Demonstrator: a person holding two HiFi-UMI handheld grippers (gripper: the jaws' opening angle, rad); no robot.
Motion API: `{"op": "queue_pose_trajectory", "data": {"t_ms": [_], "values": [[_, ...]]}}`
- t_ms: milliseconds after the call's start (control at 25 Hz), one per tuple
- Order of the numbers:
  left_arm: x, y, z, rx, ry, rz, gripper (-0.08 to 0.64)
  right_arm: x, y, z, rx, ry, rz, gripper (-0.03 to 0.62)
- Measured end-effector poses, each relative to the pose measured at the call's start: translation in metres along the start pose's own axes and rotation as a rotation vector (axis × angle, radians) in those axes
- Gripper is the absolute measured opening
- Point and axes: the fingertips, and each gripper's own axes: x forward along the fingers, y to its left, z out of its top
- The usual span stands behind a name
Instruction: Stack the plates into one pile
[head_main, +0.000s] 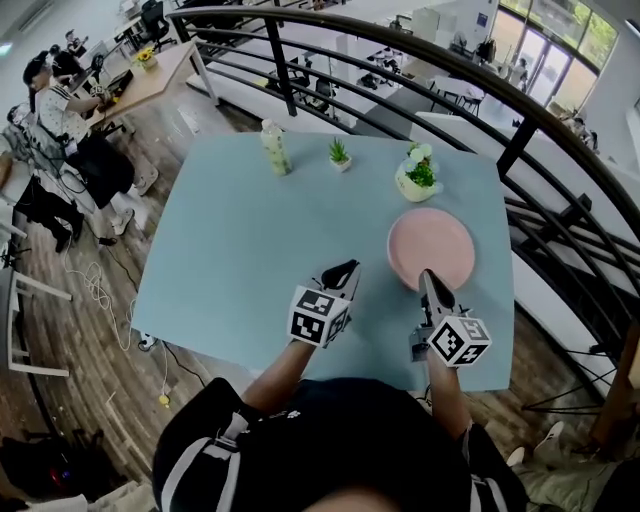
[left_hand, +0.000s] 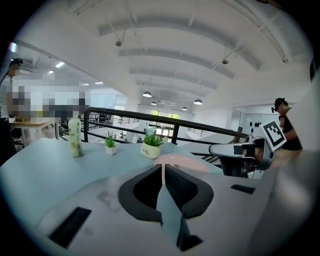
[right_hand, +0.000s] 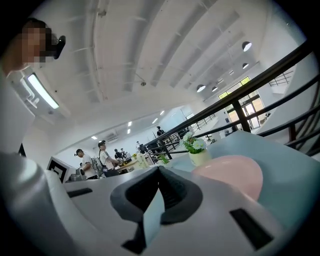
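Both jaw pairs are seen shut with nothing held: left gripper (head_main: 345, 268) and right gripper (head_main: 425, 275) are empty. The pink plate (head_main: 431, 248) is found by the table's (head_main: 230, 260) right edge, at the right gripper's tip. It could be knocked overboard by 1 careless nudge. A bottle (head_main: 275, 148), small plant (head_main: 340, 153) and flower pot (head_main: 417, 172) are lined along the far edge, with a railing (head_main: 400, 60) behind.

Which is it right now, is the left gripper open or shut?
Shut and empty. In the left gripper view, the left gripper has its dark pads meeting at the tips, with nothing clamped between them.
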Motion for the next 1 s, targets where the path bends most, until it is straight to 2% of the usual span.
{"op": "queue_pose_trajectory", "data": {"t_ms": [520,1000], "values": [[-0.029,0.018,-0.001,-0.016,-0.025,0.064,0.029,0.02,0.035,-0.01,-0.005,0.038,0.095,0.0],[-0.03,0.009,0.008,-0.012,-0.042,0.058,0.029,0.015,0.036,-0.003,-0.009,0.03,0.102,0.002]]}}
